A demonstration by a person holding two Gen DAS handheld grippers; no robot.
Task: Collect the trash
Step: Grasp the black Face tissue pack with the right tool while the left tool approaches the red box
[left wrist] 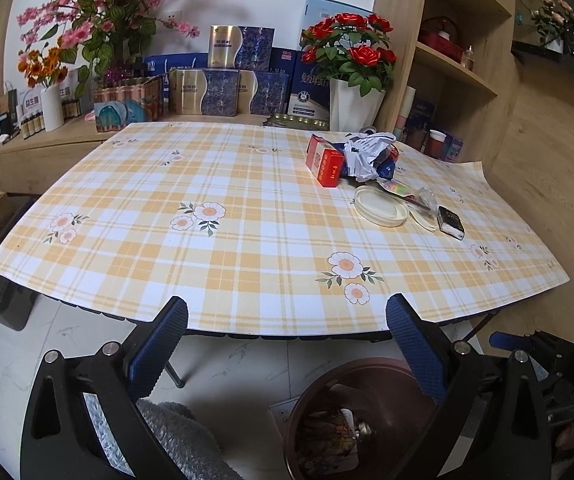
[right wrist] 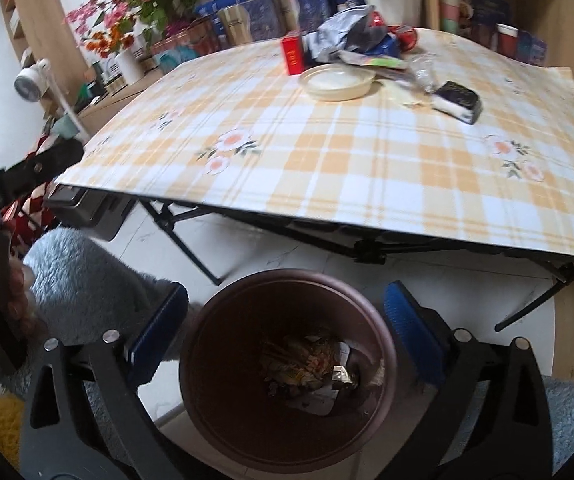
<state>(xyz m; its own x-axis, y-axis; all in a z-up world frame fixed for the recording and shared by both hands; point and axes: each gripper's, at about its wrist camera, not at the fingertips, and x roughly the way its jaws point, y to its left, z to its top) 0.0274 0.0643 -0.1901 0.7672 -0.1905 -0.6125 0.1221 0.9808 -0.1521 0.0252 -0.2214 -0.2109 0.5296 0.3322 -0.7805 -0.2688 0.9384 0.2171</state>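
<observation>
Left gripper (left wrist: 287, 320) hangs at the near table edge, fingers spread wide, nothing between them. Right gripper (right wrist: 285, 312) hovers over the brown bin (right wrist: 383, 364) on the floor, fingers likewise wide and empty; some wrappers (right wrist: 307, 364) lie at the bin's bottom. Remaining trash sits in one cluster on the checked tablecloth (left wrist: 215, 248), toward the far right of the table: red box (left wrist: 324, 162), crumpled paper and bags (left wrist: 369, 152), round white lid (left wrist: 381, 207), clear wrapper (left wrist: 425, 198), dark packet (left wrist: 451, 222). From the left fingers the cluster lies ahead and to the right, well apart; from the right fingers it lies straight ahead and above, across the table. Judgement: the right hand is nearer, and the dark packet is the closest piece to it, long axis running roughly crosswise to the fingers, so a straight reach should meet it squarely. Left wrist view shows the full spread of the table and only part of the bin; right wrist view shows the bin's whole mouth and contents, though the pile is blurred there.
</observation>
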